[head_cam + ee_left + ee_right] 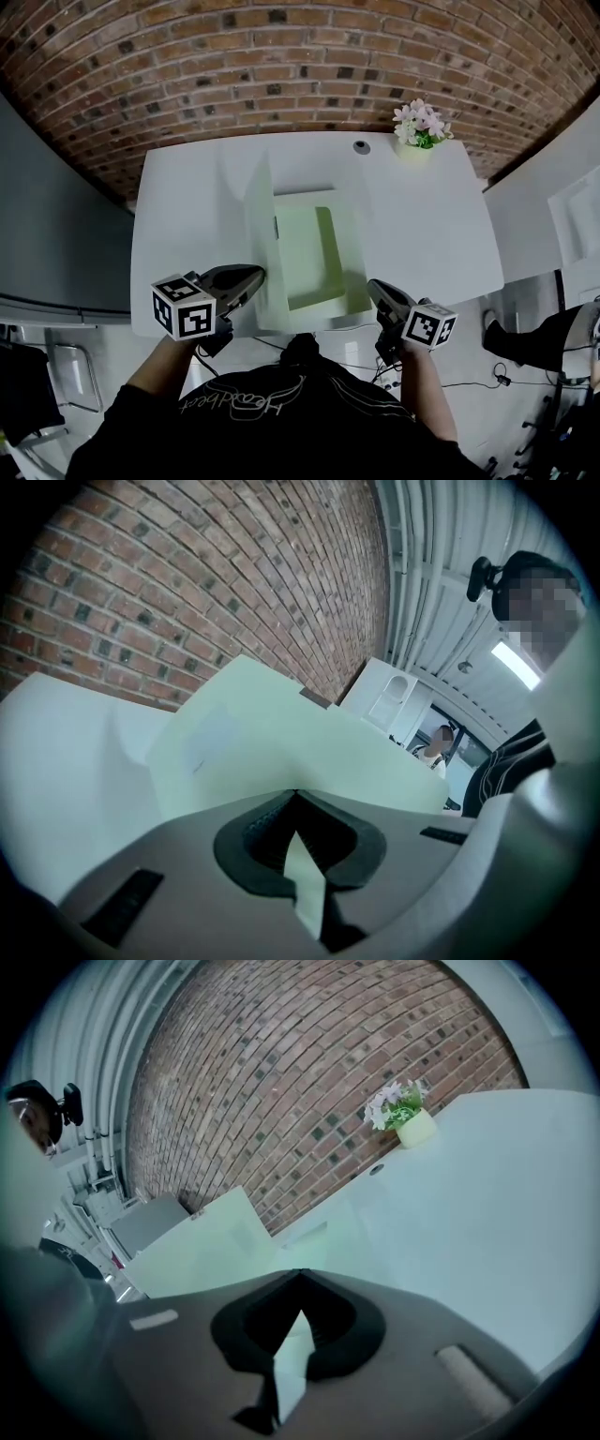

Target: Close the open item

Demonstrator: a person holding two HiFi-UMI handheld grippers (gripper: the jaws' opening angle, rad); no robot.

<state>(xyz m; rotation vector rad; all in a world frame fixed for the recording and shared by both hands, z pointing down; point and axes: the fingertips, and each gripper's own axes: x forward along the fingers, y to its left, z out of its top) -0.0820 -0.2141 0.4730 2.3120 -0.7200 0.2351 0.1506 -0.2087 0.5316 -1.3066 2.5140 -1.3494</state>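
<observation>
A pale green box lies open on the white table, with its lid standing upright along the left side. My left gripper is at the lid's near corner with its jaws together; in the left gripper view the lid rises just beyond the left gripper. My right gripper sits at the box's near right corner, jaws together too. The right gripper view shows the right gripper with the lid to its left. Nothing shows between either pair of jaws.
A small pot of pink flowers stands at the table's far right corner, near a round cable hole. A brick wall runs behind the table. Another person's leg is on the floor at the right.
</observation>
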